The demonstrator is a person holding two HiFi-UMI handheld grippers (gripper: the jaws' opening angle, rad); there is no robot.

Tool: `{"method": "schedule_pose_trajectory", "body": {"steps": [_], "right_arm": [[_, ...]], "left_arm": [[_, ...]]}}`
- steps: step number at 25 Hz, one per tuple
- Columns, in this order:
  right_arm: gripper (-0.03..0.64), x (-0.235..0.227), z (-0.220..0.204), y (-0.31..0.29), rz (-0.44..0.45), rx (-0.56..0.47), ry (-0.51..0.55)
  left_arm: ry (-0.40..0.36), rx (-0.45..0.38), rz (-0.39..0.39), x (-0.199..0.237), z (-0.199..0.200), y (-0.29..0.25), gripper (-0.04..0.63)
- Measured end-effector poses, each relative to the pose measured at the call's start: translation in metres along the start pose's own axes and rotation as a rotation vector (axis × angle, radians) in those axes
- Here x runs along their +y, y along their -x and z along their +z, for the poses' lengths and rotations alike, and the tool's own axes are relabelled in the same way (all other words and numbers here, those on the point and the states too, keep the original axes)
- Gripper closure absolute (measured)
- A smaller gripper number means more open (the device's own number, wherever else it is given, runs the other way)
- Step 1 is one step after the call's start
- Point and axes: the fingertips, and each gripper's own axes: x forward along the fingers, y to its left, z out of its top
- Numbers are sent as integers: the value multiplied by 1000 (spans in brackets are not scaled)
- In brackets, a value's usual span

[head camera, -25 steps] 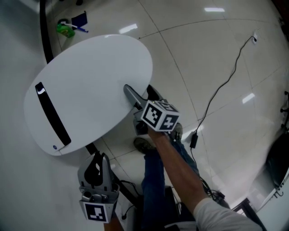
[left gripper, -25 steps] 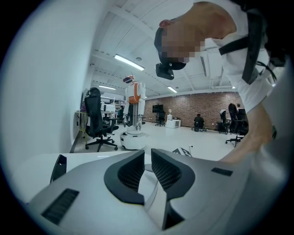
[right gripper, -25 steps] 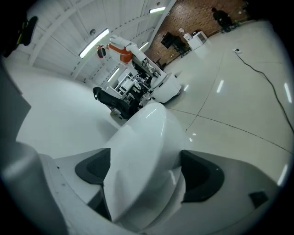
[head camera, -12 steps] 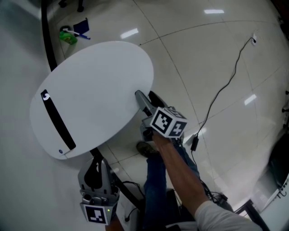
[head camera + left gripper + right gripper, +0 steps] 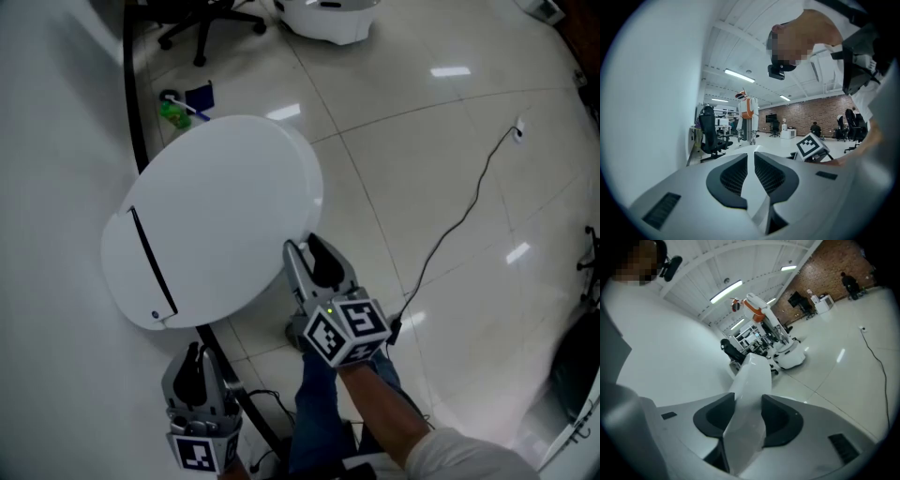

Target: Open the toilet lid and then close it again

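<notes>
Now | right gripper: jaws have just been closing, clamped on toilet lid rim | left gripper: closed, empty, beside lid | black cable on floor right of lid.

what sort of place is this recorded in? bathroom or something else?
Probably a robotics lab or open workshop hall, not a bathroom. A humanoid robot stands near an office chair, a brick wall runs behind, and the toilet lid is out amid open tiled floor.
</notes>
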Motion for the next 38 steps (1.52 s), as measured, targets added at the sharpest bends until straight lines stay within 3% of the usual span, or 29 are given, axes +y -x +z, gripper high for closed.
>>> {"method": "schedule_pose_trajectory", "body": {"steps": [8,10,11,14,18,23,31,34,38], "right_arm": [[478,138,38,45,144,-39,311],[525,175,46,52,178,-87,397],[606,192,49,55,191,-108,437],[606,238,47,62,236,-131,513],[607,302,40,63,371,-91,609],[607,381,16,62,531,-5,691],[608,502,-57,48,869,202,856],[609,536,-77,51,907,213,935],[609,549,-83,52,930,238,943]], "left_arm": [[-32,-65,138,18,73,73,555],[-38,-81,182,25,85,97,555],[-38,-89,201,27,89,109,555],[-37,-111,265,34,101,148,555],[-20,-124,369,51,115,189,555],[-1,-148,430,58,119,233,555],[-3,-235,603,74,138,301,555],[6,-237,620,72,137,325,555],[12,-262,661,66,143,349,555]]}}
